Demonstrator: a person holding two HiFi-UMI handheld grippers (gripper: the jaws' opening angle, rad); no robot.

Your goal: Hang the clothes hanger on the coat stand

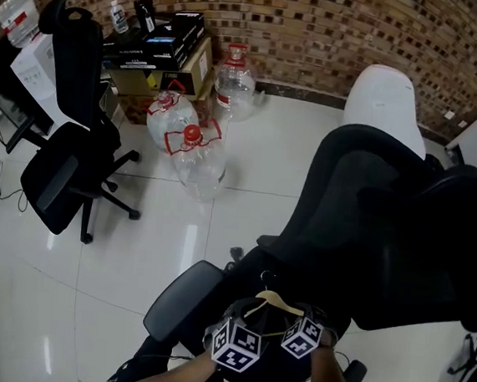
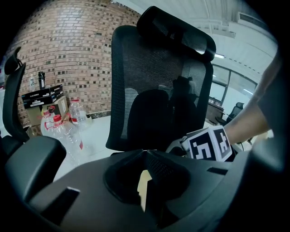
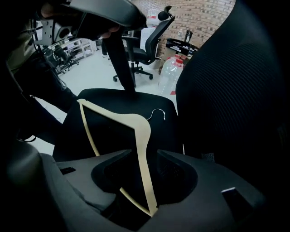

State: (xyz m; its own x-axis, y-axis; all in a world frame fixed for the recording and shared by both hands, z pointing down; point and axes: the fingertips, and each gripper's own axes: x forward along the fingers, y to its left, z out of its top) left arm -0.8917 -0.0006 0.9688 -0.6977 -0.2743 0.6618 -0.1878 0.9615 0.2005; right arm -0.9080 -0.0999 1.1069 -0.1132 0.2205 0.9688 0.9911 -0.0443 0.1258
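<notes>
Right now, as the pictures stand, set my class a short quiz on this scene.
1. True or false: the hanger is already hung up.
2. What lies between the jaws of the right claw? A) one hanger arm B) a cable C) nothing
3. What colour are the caps of the bottles on the floor?
Key: 1 false, it lies on the chair seat; 2 A; 3 red.

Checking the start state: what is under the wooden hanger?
The hanger lies on the black chair seat. The right tool, jaws open around one hanger arm, hides part of the hanger's bottom bar and the seat beneath.
</notes>
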